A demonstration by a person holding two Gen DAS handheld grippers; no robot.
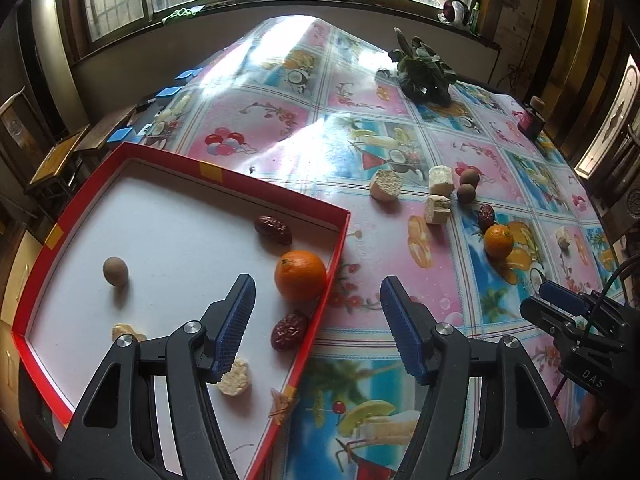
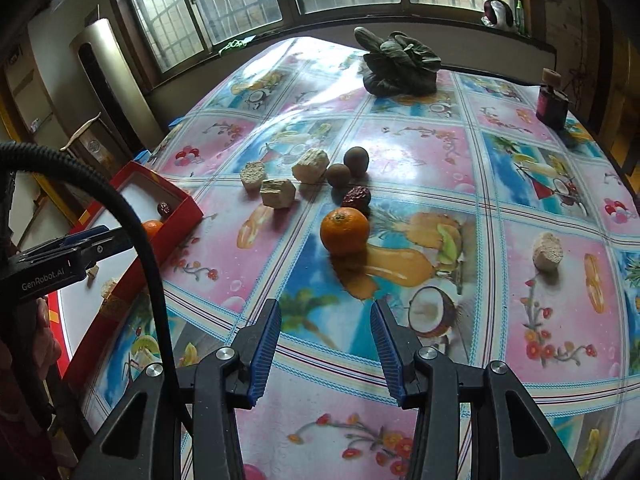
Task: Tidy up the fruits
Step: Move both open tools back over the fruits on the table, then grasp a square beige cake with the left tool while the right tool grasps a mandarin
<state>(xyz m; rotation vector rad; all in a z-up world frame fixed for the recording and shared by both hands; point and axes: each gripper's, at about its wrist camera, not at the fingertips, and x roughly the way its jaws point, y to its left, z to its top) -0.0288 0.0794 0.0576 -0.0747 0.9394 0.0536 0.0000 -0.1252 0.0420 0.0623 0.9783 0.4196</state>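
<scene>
— Where do things stand, left to right?

— In my left wrist view the red tray (image 1: 120, 184) fills the left half. Inside it lie a brown longan (image 1: 115, 271), a dried date (image 1: 273, 230) and an orange (image 1: 300, 275) against the right wall, plus another date and pale chunks lower down. My left gripper (image 1: 318, 300) stands wide with nothing between its fingers (image 1: 236, 320), hanging over the tray's right edge.

— And the right?

— In the right wrist view my right gripper (image 2: 325, 322) is narrower but empty, pointing at the loose orange (image 2: 344, 230) at centre frame on the bench (image 2: 520, 208). Just behind it sit a date (image 2: 356, 197) and two longans (image 2: 347, 168); pale chunks (image 2: 278, 193) lie left of those.

— How will that orange handle?

— I judge it firm, fairly heavy for its size, with a smooth, rounded skin that can roll or squirt out. I would widen first, then close across its widest middle, low enough not to ride up, and squeeze gently. The date close behind could get nudged.
</scene>
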